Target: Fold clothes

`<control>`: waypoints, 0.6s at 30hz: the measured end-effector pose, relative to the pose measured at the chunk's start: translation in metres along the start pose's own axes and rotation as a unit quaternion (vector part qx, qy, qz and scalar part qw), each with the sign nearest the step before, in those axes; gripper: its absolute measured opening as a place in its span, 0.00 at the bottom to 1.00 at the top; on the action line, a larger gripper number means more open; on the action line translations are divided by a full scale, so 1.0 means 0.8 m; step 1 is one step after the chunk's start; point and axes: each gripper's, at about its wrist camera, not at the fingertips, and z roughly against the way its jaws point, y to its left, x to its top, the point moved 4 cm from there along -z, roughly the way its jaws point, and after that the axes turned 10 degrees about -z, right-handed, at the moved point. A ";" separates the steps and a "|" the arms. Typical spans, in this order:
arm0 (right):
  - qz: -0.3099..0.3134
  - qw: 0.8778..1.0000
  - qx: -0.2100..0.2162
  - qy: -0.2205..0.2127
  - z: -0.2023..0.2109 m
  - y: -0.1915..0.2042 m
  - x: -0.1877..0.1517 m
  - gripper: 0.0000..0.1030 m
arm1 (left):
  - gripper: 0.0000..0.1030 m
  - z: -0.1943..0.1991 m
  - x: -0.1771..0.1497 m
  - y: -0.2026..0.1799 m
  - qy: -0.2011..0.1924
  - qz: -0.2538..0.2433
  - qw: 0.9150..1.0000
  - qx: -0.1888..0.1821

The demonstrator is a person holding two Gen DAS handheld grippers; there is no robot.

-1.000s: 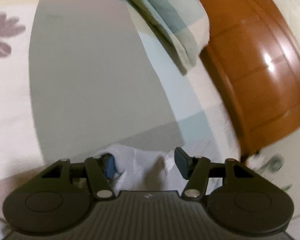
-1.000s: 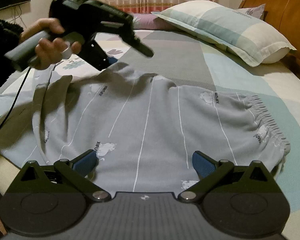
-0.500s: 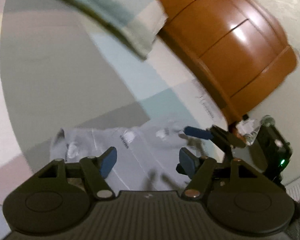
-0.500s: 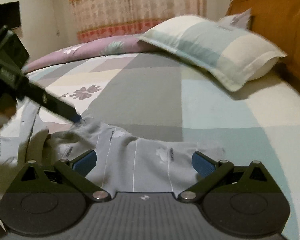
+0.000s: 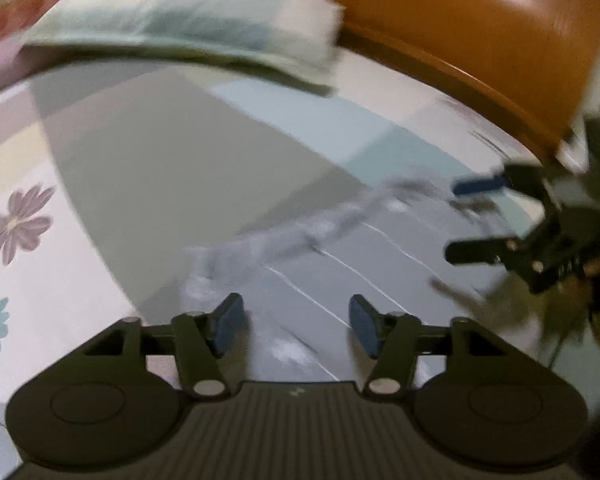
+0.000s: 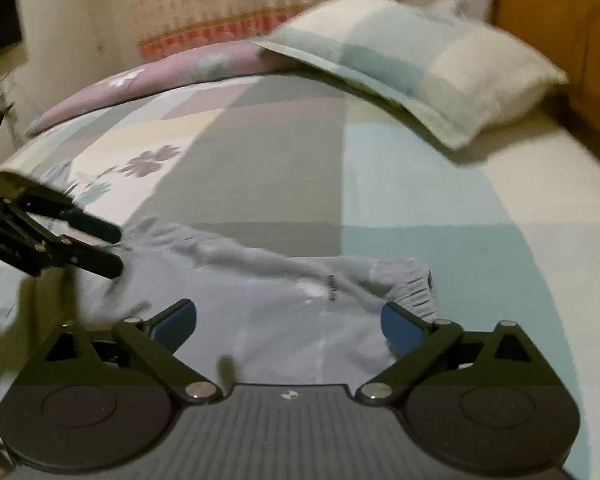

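Grey garment (image 6: pixel 284 300) with thin white stripes spread flat on the bed (image 6: pixel 440 216), close to the near edge, its gathered elastic band (image 6: pixel 416 292) toward the headboard side. Seen also from the left wrist (image 5: pixel 340 272), blurred, far hem rumpled.

Left gripper (image 5: pixel 296 326) above the garment, jaws apart, just closing a little, nothing between the blue pads (image 5: pixel 228 328), only cloth lying beneath. From the right wrist, same left gripper (image 6: pixel 112 248) at the garment's far-left corner, black fingers parted, tips at the edge of the cloth; touching or not, cannot tell through the blur.

Right gripper (image 6: pixel 290 322) low over the garment's near part, jaws wide apart, empty, pads (image 6: pixel 400 328) clear of the cloth, right-hand pad just beside the elastic band. From the left wrist, right gripper (image 5: pixel 476 220) over the garment's right side, fingers parted.

Patchwork sheet of grey, pale blue and cream blocks with flower prints (image 5: pixel 16 224) toward the left side. Checked pillow (image 6: pixel 416 72) at the head of the bed, against the wooden headboard (image 5: pixel 480 28). Patterned curtain (image 6: pixel 236 4) beyond the far edge.
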 end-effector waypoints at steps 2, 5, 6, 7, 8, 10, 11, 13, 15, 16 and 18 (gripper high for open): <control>0.022 1.000 -0.004 0.002 0.014 0.011 -0.021 1.00 | 0.62 0.003 -0.016 -0.033 0.008 -0.032 0.999 0.009; 0.031 0.998 -0.038 0.045 0.001 0.012 -0.059 1.00 | 0.62 -0.005 -0.044 -0.071 0.036 -0.056 0.997 0.027; 0.030 0.998 -0.042 0.043 -0.001 0.012 -0.069 1.00 | 0.62 -0.005 -0.052 -0.079 0.044 -0.054 0.997 0.030; 0.028 0.998 -0.044 0.037 -0.002 0.011 -0.077 1.00 | 0.62 0.000 -0.057 -0.083 0.040 -0.046 0.997 0.037; 0.025 0.998 -0.046 0.035 -0.002 0.011 -0.079 1.00 | 0.62 0.006 -0.061 -0.088 0.037 -0.038 0.998 0.044; 0.019 0.998 -0.048 0.032 -0.001 0.012 -0.081 1.00 | 0.63 0.021 -0.064 -0.089 0.032 -0.010 0.998 0.049; 0.019 0.998 -0.050 0.030 -0.002 0.012 -0.081 1.00 | 0.63 0.030 -0.066 -0.087 0.024 0.003 0.998 0.050; 0.017 0.998 -0.054 0.027 -0.001 0.013 -0.083 1.00 | 0.66 0.048 -0.069 -0.084 0.010 0.027 0.998 0.057; 0.018 0.998 -0.057 0.025 -0.001 0.014 -0.085 1.00 | 0.67 0.057 -0.070 -0.080 0.013 0.043 0.995 0.087; 0.016 0.998 -0.059 0.027 -0.001 0.014 -0.084 1.00 | 0.68 0.063 -0.071 -0.077 0.016 0.052 0.993 0.103; 0.011 0.997 -0.063 0.033 -0.002 0.015 -0.080 1.00 | 0.70 0.073 -0.080 -0.064 0.027 0.076 0.988 0.131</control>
